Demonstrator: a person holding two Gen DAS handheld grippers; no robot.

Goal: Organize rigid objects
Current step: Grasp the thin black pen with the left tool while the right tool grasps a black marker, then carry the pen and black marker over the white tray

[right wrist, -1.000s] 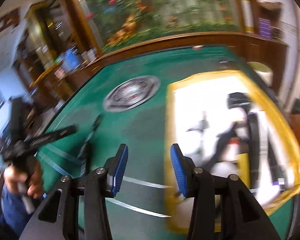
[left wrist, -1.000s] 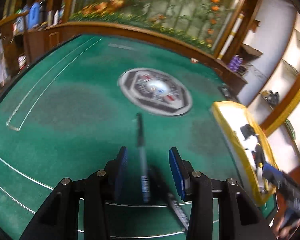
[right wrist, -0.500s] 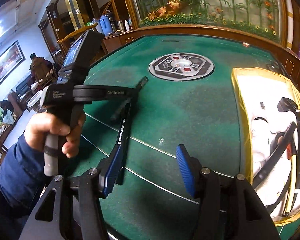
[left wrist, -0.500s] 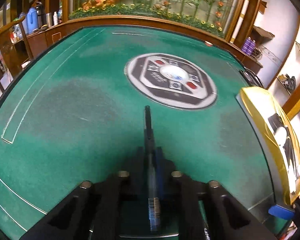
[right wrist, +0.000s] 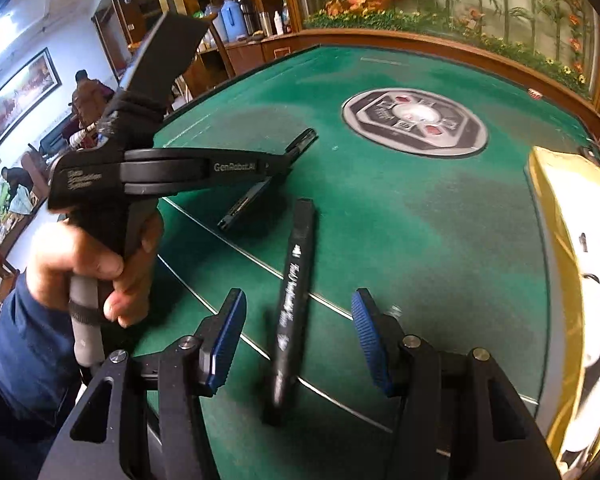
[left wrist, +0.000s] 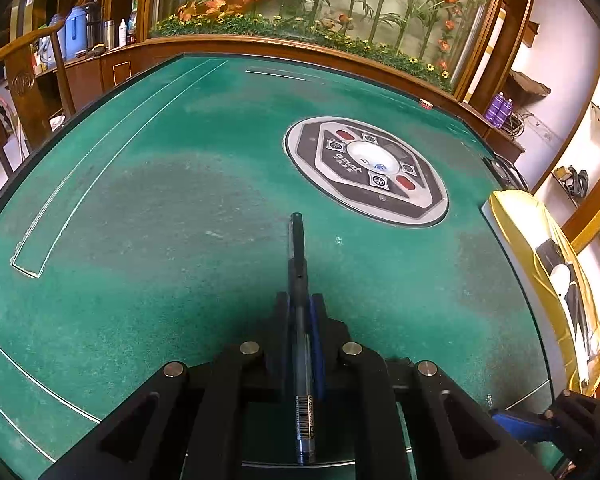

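Observation:
My left gripper (left wrist: 300, 304) is shut on a dark blue pen (left wrist: 299, 264), which sticks out forward above the green felt table (left wrist: 160, 208). In the right wrist view the left gripper (right wrist: 284, 160) holds that pen (right wrist: 300, 142) lifted off the table. My right gripper (right wrist: 298, 332) is open, and a black marker (right wrist: 296, 276) lies on the felt between its fingers, pointing away. A yellow-rimmed tray (right wrist: 556, 216) with several black and white items stands at the right; it also shows in the left wrist view (left wrist: 540, 248).
A round control panel (left wrist: 366, 170) sits in the table's middle. White lines cross the felt near the front edge. A wooden ledge with a planter (left wrist: 300, 28) runs behind the table. A wooden chair (left wrist: 24, 80) stands at the far left.
My left gripper shut on the pen and lifted it. My right gripper swung left from the tray, and now the black marker lies between its open fingers.

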